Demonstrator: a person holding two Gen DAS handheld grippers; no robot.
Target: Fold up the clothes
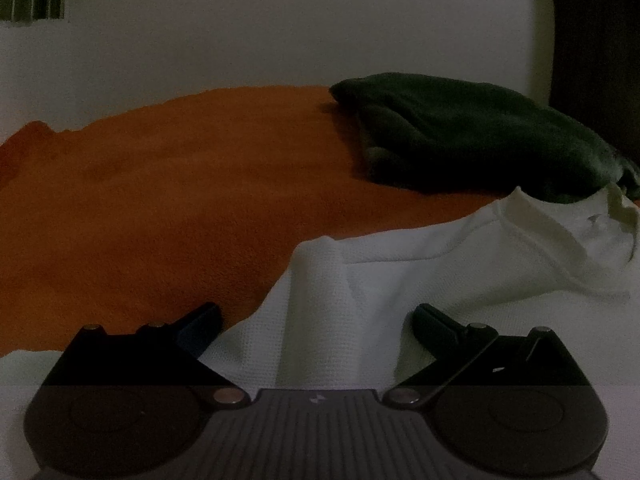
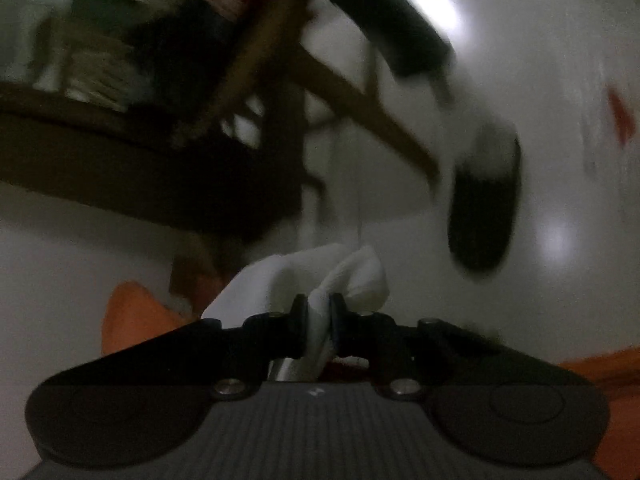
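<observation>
Ribbed hand-held gripper (image 2: pixel 319 316) pinching waffle-knit white shirt (image 2: pixel 352 276)

We carry two matte black grippers, left gripper (image 1: pixel 316 322) and right gripper (image 2: pixel 319 316), with ribbed grey bodies, round side discs and silver screws.

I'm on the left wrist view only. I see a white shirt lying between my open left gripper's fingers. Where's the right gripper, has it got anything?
Observer: The right gripper is shut on a bunched fold of the white shirt, shown in the right wrist view.
Operator: Is that fold lying flat?
Observer: No, the fabric puffs up past the fingertips.
Operator: What's behind it?
Observer: Blurred dark wooden furniture against a pale wall.
Operator: Any orange cloth there?
Observer: Yes, a corner of the orange cloth shows at lower left.
</observation>
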